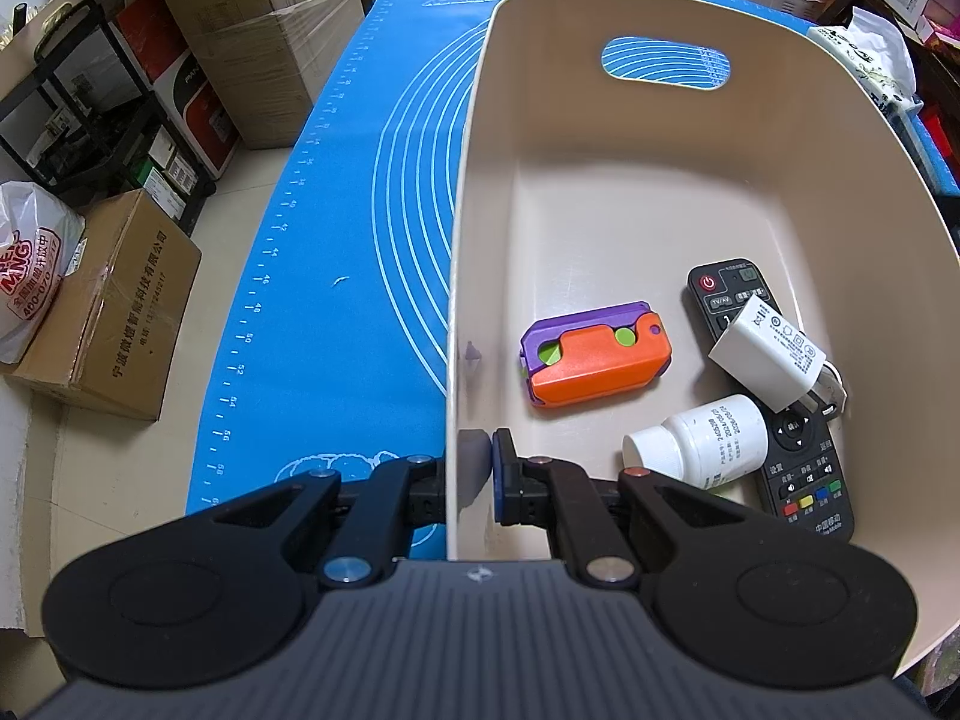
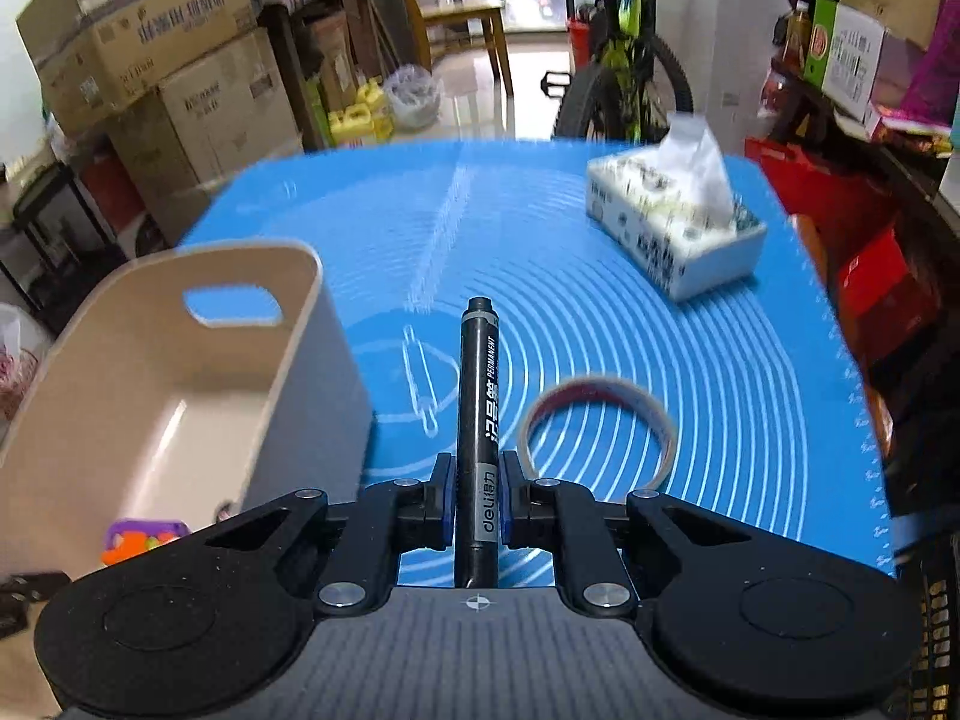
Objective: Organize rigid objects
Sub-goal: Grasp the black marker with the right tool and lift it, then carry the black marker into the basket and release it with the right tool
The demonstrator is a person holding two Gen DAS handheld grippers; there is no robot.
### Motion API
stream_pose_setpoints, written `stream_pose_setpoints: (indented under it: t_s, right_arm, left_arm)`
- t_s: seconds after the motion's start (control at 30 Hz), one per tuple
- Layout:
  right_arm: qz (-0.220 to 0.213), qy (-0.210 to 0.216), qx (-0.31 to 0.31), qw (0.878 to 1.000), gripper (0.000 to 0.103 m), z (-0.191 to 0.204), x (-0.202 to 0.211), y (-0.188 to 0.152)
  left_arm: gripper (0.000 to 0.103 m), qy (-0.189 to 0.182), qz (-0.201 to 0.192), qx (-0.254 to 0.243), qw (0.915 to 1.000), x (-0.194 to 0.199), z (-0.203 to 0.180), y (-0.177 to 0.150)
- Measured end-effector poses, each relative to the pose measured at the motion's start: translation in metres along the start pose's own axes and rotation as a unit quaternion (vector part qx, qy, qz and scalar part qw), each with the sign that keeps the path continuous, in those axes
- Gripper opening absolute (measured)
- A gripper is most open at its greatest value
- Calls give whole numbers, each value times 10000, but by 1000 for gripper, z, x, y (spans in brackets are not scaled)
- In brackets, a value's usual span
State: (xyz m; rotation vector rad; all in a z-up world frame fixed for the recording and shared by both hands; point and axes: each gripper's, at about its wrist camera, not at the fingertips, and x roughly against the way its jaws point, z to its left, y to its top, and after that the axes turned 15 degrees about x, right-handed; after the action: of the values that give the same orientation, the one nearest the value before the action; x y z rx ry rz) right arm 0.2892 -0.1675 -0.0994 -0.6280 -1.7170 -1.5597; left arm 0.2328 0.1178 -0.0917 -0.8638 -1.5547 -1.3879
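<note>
A beige bin (image 1: 480, 138) stands on the blue mat (image 1: 336, 252). In it lie an orange and purple toy (image 1: 594, 354), a black remote (image 1: 798, 456), a white charger (image 1: 768, 354) and a white pill bottle (image 1: 702, 444). My left gripper (image 1: 474, 468) is shut on the bin's left wall near its front corner. In the right wrist view my right gripper (image 2: 477, 492) is shut on a black marker (image 2: 477, 414) that points forward, held above the mat (image 2: 600, 312) to the right of the bin (image 2: 300, 324). A tape roll (image 2: 600, 426) lies on the mat just right of the marker.
A tissue box (image 2: 672, 228) stands at the mat's far right. Cardboard boxes (image 1: 114, 312) and a black rack (image 1: 78, 102) stand on the floor to the left. A bicycle (image 2: 618, 84) and shelves stand beyond the table.
</note>
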Motion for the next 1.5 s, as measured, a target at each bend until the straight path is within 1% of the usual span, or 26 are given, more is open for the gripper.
stream_pose_setpoints:
  t_s: [0.17,0.3,0.43,0.67,0.87,1.03,1.33,1.4,1.47,1.5]
  right_arm:
    - [-408,-128,109,9990,24,1,25,13]
    - [-741,-77,161,9971,24,5,43,23]
    - [-1008,69,255,9946,24,17,58,32]
    - [-1122,513,653,9902,24,57,64,33]
    - [-824,824,1171,9863,24,101,48,22]
    - [-541,913,1504,9829,24,124,36,10]
    - [102,959,1977,9755,24,146,13,-9]
    - [128,962,2118,9725,24,149,13,-12]
    - [204,1030,2129,9714,26,150,11,-11]
    - [199,1054,2108,9716,30,149,11,-12]
  left_arm:
    - [10,19,-12,8,10000,0,-2,-1]
    - [10,17,-11,15,10000,0,-2,-1]
    - [10,30,-18,7,10000,0,-2,-1]
    - [10,38,-17,-5,10000,0,-2,-1]
    - [10,35,-19,-6,10000,1,-3,-1]
    - [10,36,-23,-7,10000,0,-2,-1]
    - [10,38,-22,-7,10000,0,-2,-1]
    - [10,38,-22,-5,10000,0,-2,-1]
    - [10,42,-22,-5,10000,0,-2,-1]
    - [10,38,-24,-7,10000,0,-2,-1]
